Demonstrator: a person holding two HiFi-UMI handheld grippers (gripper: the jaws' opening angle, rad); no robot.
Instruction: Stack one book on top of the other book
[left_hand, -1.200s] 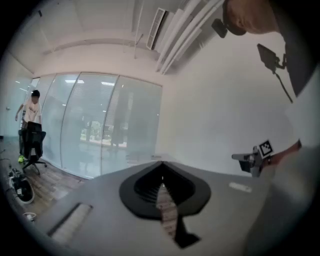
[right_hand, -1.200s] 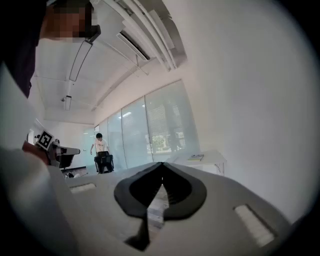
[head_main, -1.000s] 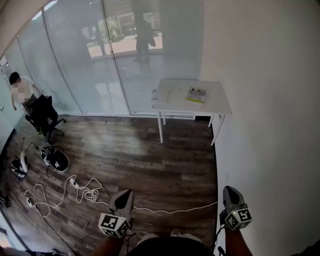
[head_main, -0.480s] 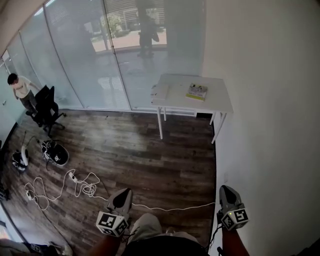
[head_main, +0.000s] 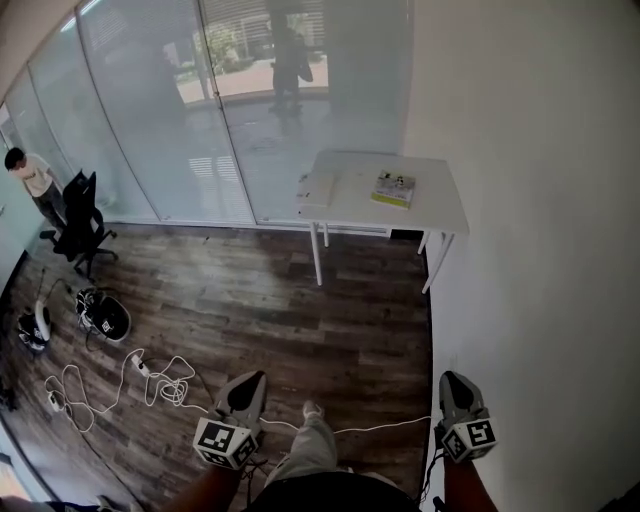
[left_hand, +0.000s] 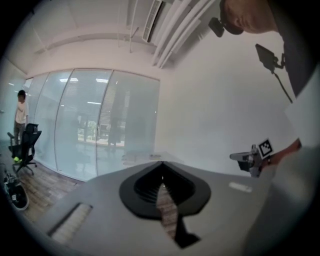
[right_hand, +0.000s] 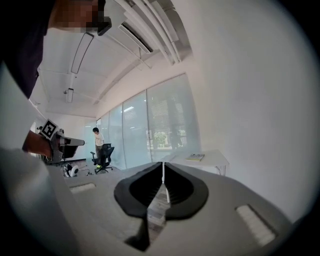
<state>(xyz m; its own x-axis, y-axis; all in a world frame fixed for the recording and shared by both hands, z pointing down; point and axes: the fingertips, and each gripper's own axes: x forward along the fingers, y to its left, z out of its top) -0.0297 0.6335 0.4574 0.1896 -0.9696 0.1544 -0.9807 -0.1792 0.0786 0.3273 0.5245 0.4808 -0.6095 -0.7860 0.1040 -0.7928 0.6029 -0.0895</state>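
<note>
A leg and shoe (head_main: 312, 409) now swing forward between the two grippers where a second ago only the floor and the white cable (head_main: 380, 425) showed, so the person is walking towards the counter (head_main: 440, 205) at 12 o'clock. It is still well apart from them. On it, the colourful book (head_main: 393, 188) lies towards 1 o'clock and the pale book (head_main: 318, 186) at the 9 o'clock end, untouched and side by side. The left gripper (head_main: 246, 388) and right gripper (head_main: 456, 385) keep their jaws clenched on nothing. Judging from this, the stacking has not begun; the approach comes first.
</note>
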